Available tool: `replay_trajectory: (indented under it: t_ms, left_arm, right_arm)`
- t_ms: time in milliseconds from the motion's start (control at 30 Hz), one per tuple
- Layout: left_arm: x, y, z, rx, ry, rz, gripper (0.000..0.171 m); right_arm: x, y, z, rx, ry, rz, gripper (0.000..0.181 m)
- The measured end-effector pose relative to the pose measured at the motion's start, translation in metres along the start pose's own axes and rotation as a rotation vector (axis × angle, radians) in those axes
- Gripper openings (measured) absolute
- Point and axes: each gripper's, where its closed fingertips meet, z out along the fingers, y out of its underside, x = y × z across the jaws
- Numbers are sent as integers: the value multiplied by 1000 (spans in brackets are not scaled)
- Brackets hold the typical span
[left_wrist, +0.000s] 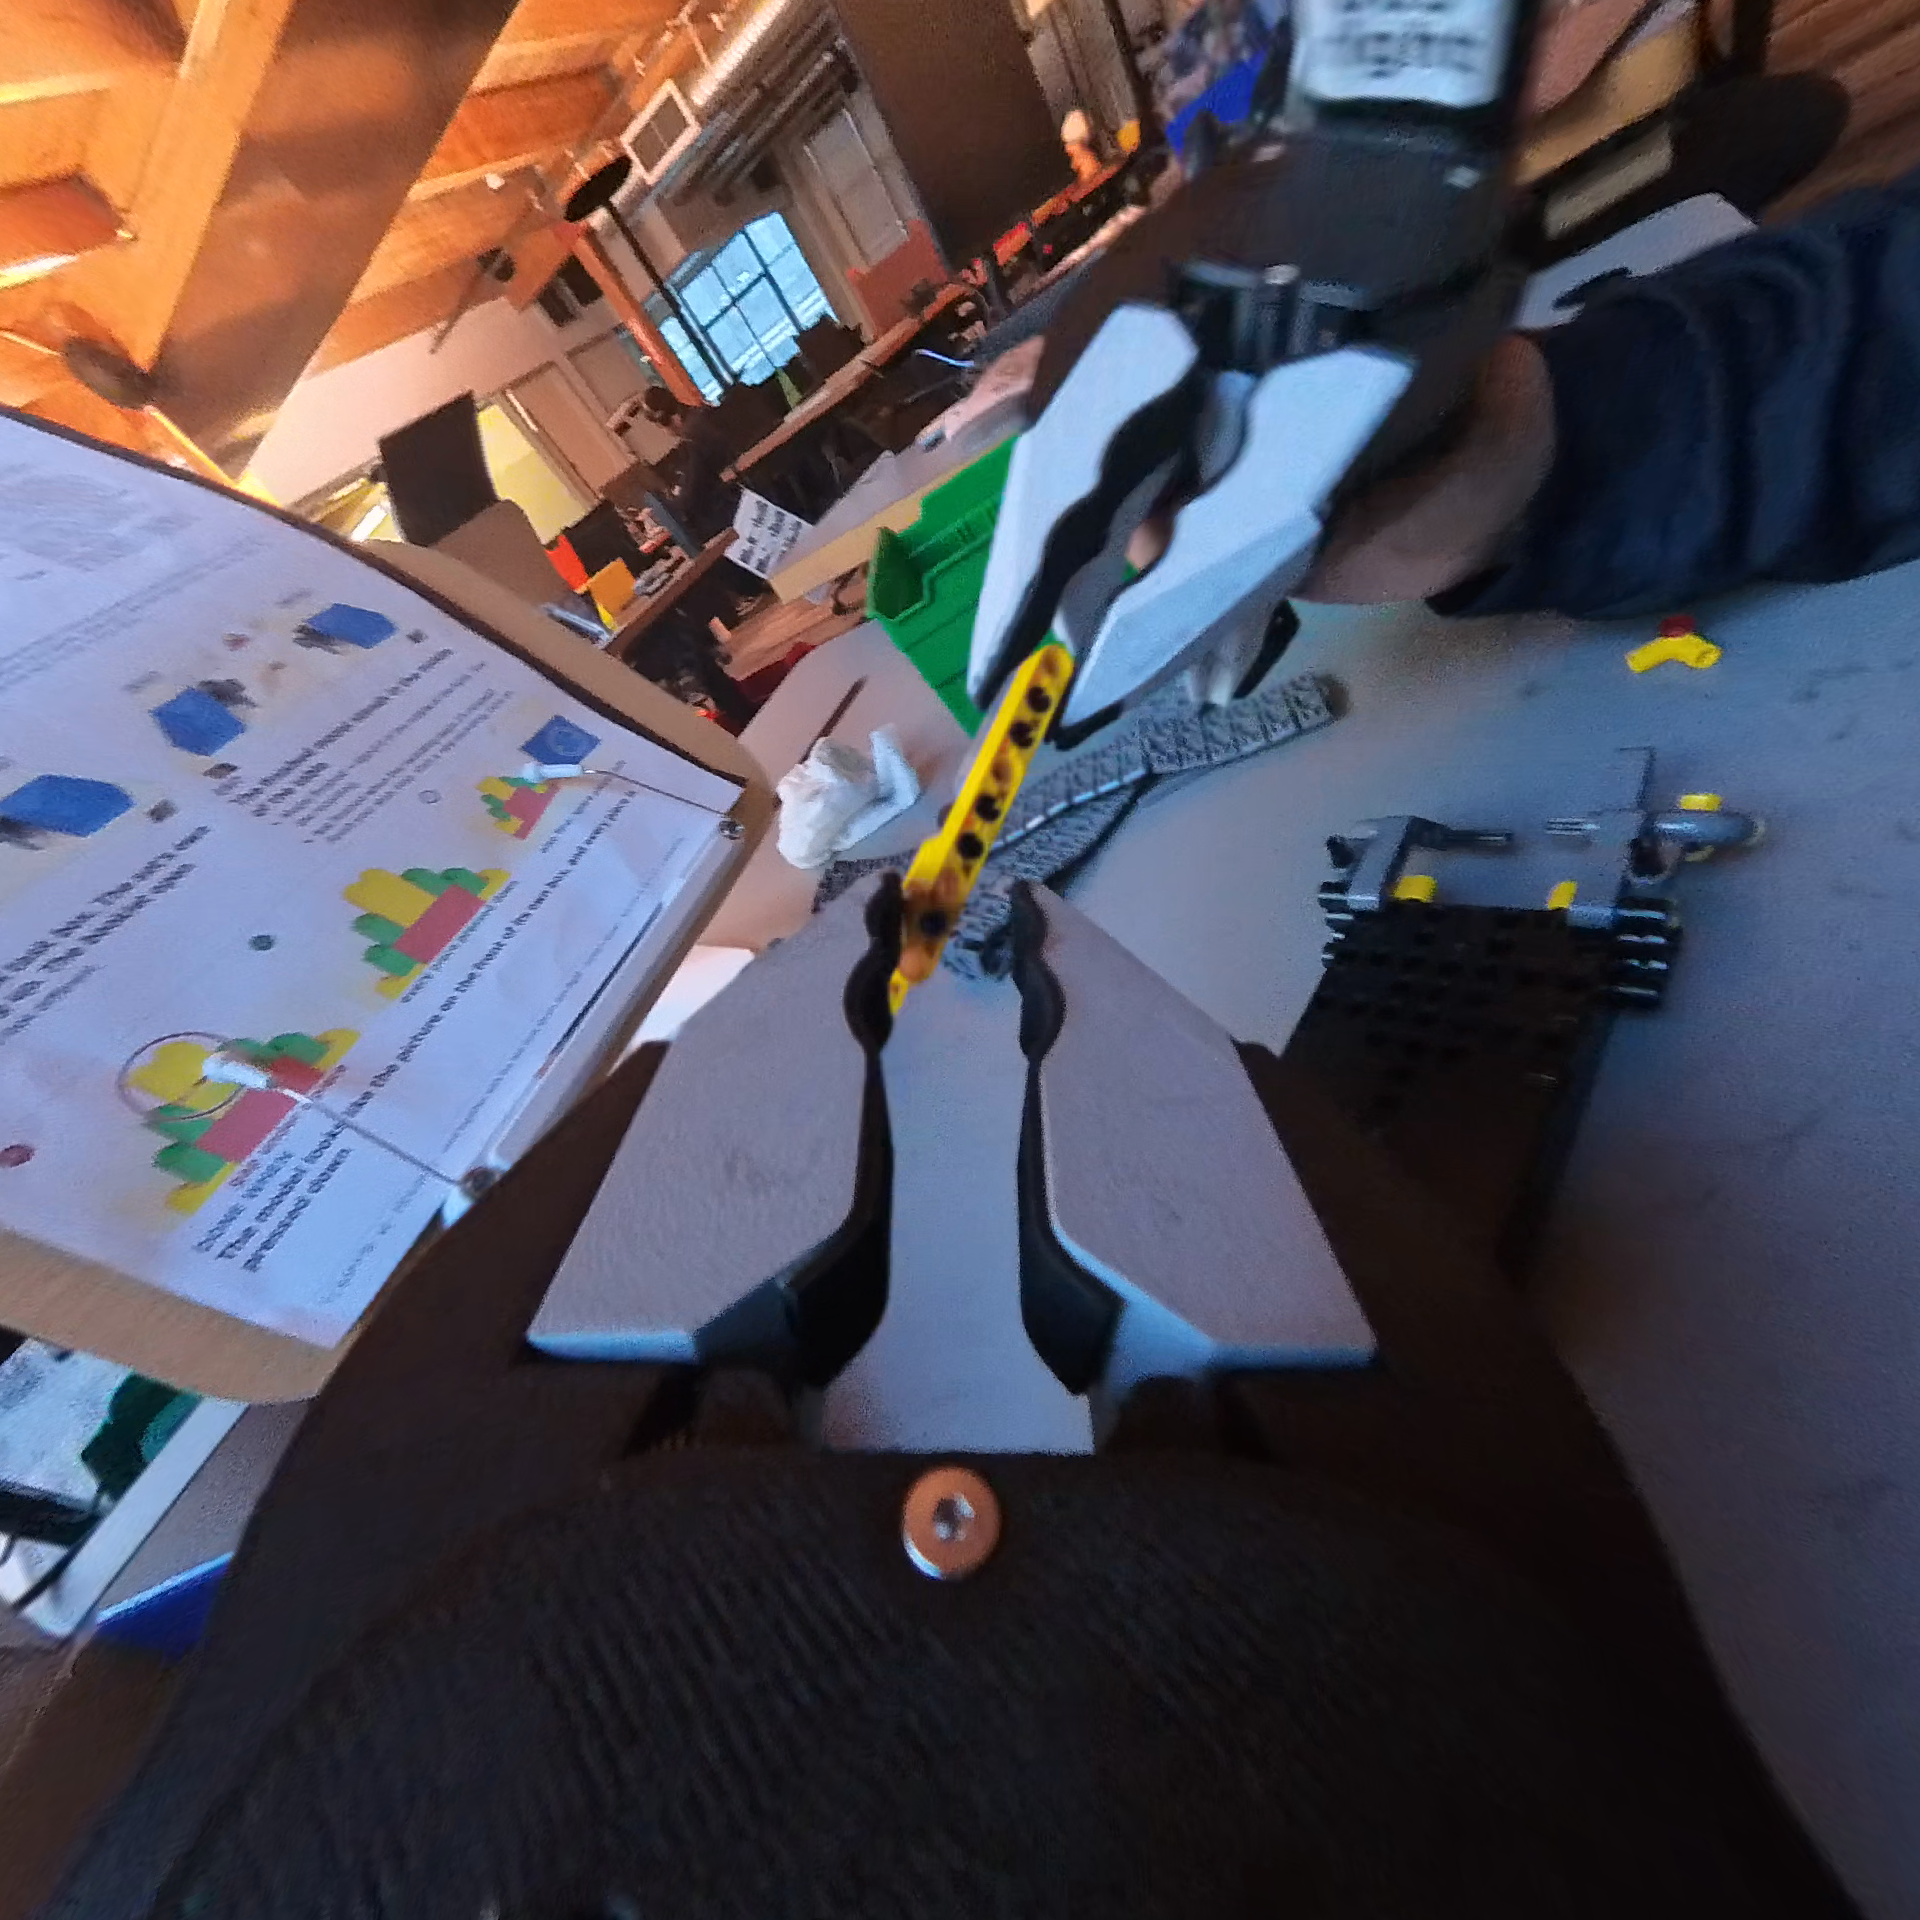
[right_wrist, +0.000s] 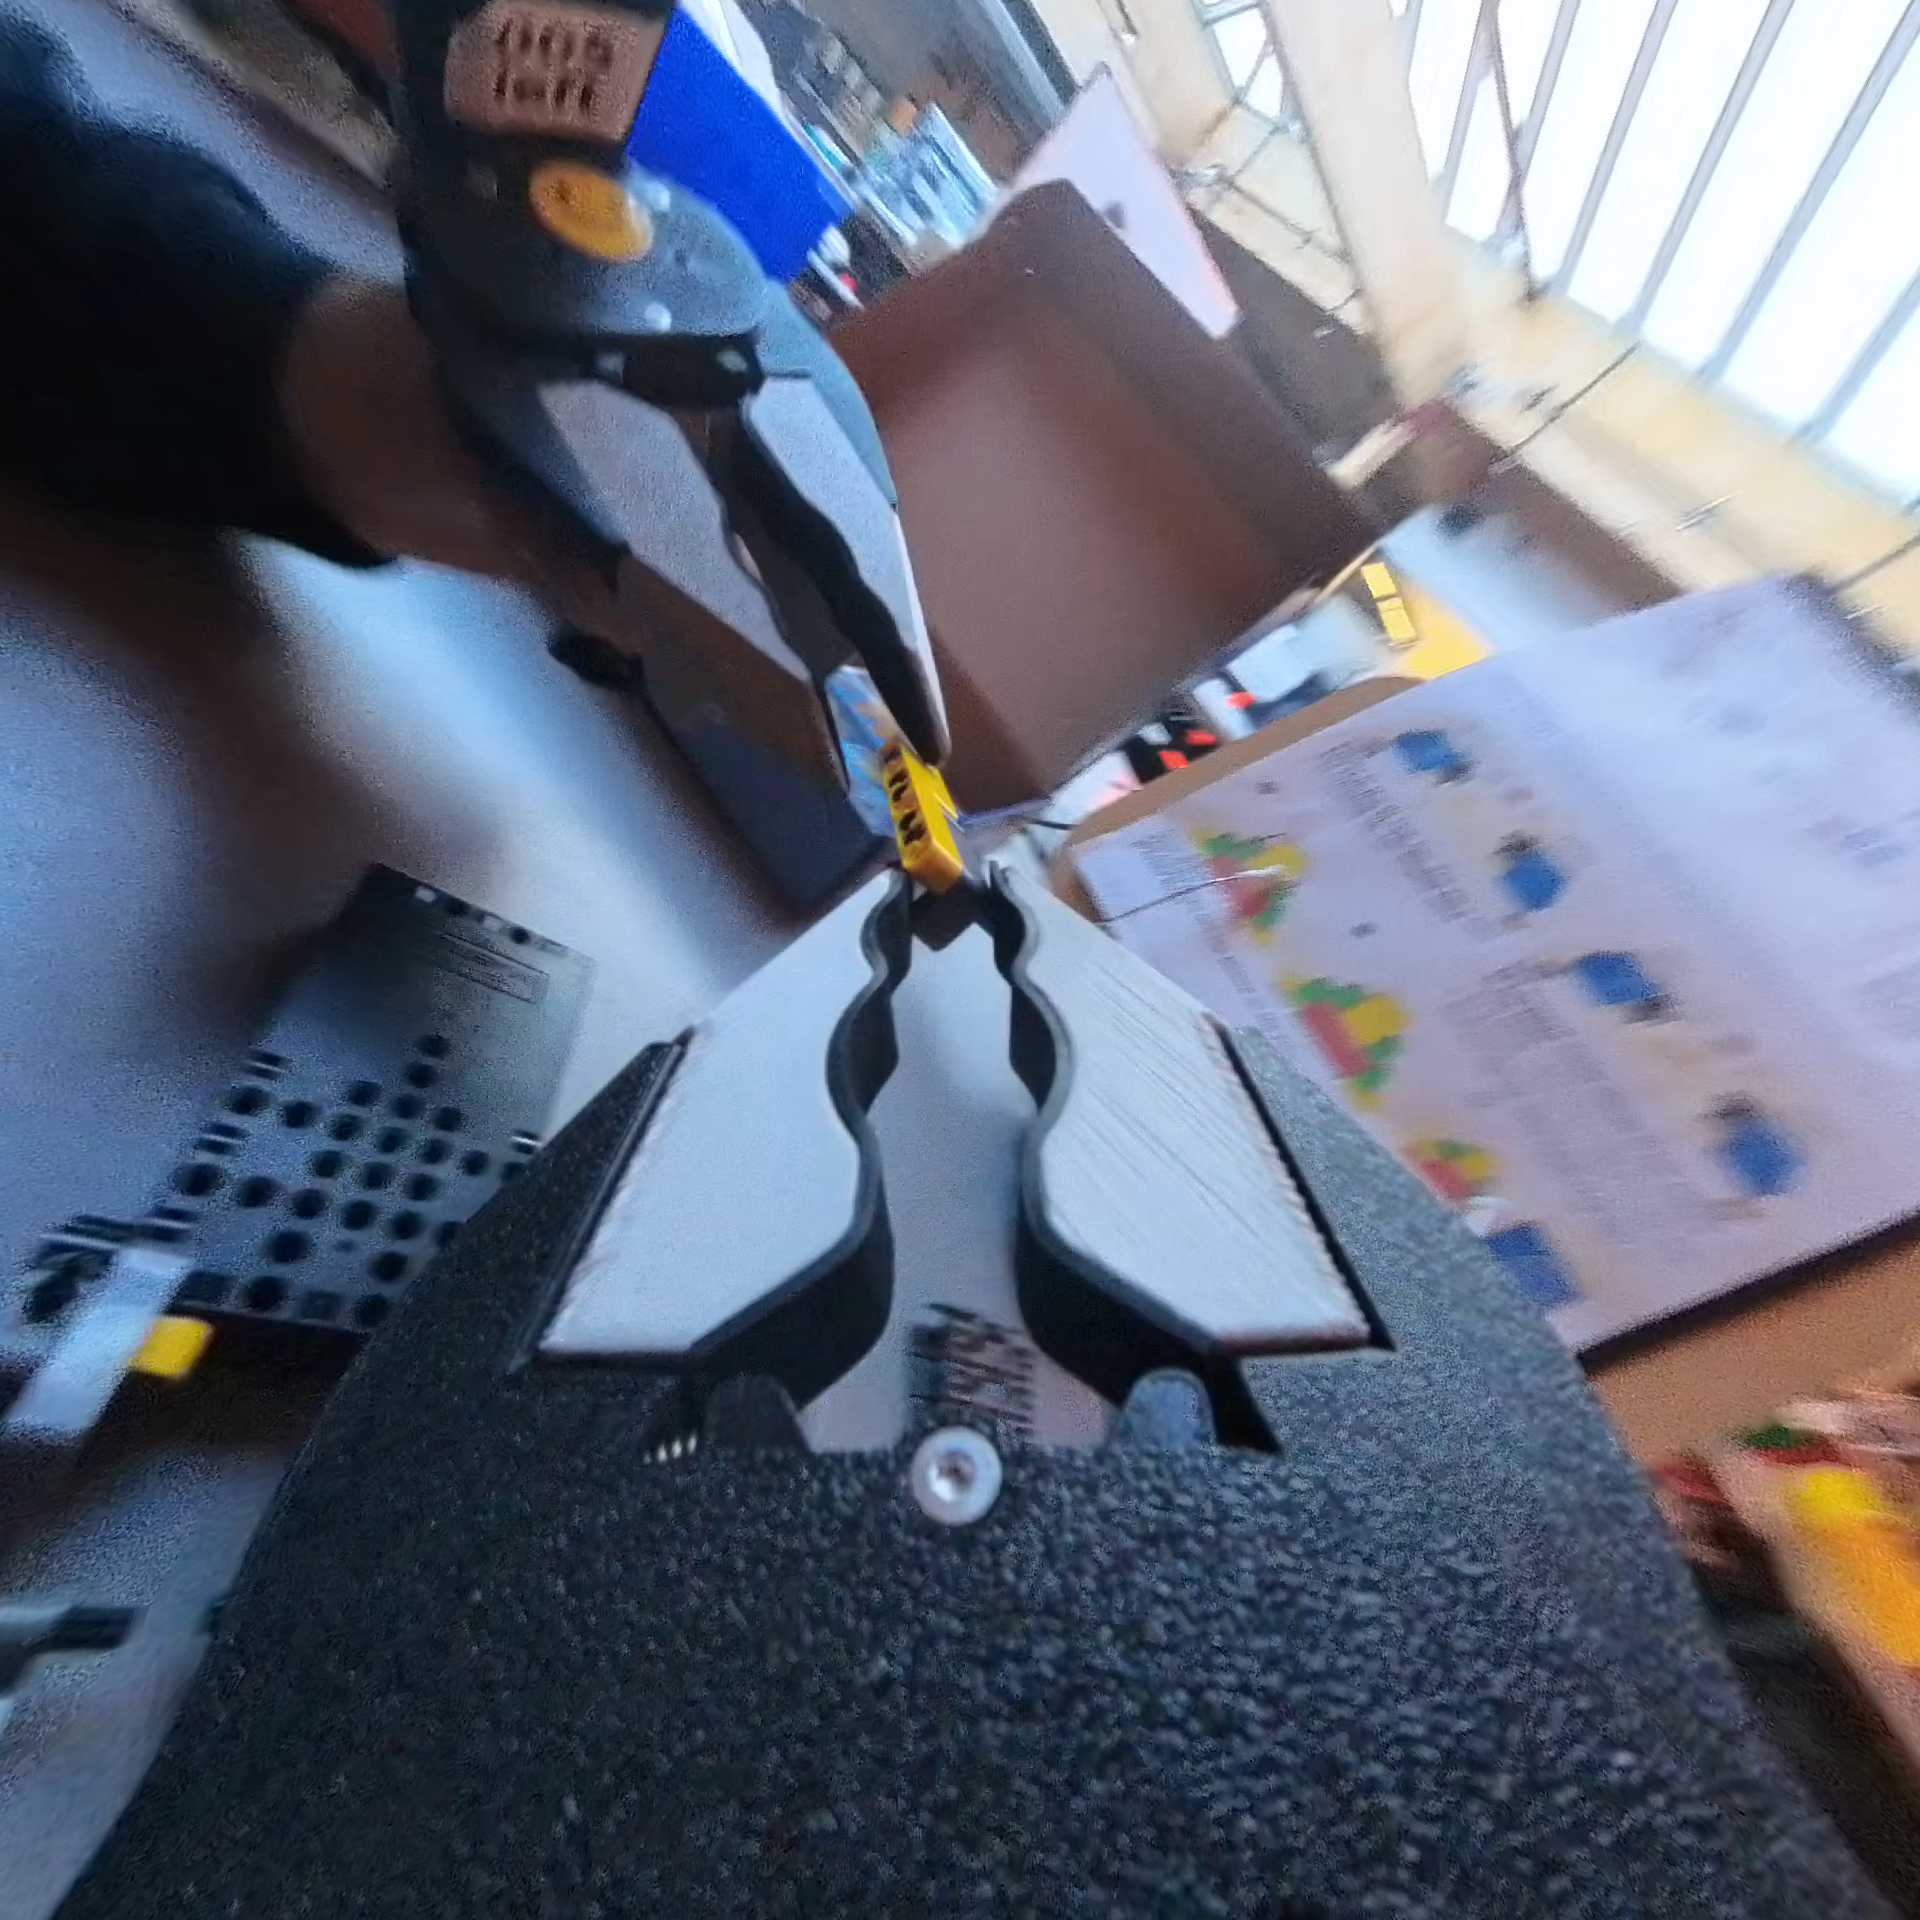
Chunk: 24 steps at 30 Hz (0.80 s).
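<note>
Left gripper (left_wrist: 951, 925): fingers stood a narrow gap apart; the near end of the yellow holed beam (left_wrist: 987, 810) lay against the left fingertip. Whether both pads pinched it could not be told.
Right gripper (left_wrist: 1023, 686): fingers nearly together, closed on the far end of the beam, held by a hand (left_wrist: 1455, 488) in a dark sleeve.
Beam position: in the air above the grey table (left_wrist: 1766, 1195), spanning the two grippers, tilted.
Right wrist view: blurred; the beam's end sat just ahead of the fingertips, so that gripper's hold was not confirmed there.
Below the beam: grey textured strips (left_wrist: 1195, 738) lay crossed on the table.
To the right: black perforated plate (left_wrist: 1455, 1029) with a grey and yellow assembly (left_wrist: 1507, 852) at its far edge.
Farther off: small yellow connector (left_wrist: 1673, 652), crumpled white paper (left_wrist: 842, 795), green bin (left_wrist: 935, 592).
To the left: printed sheet on a board (left_wrist: 312, 935), near the left gripper, not touching.
</note>
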Motion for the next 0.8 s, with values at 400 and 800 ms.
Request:
replay_trajectory:
  t_ms: [400, 800]
  left_arm:
    - [-11, -25, -27, 197, 290, -625, 0]
    - [7, -34, -12, 414, 618, -1292, 9]
  right_arm:
    - [3, -19, 4, -93, 316, -572, 12]
    - [-22, -23, 16, -48, 241, -550, 18]
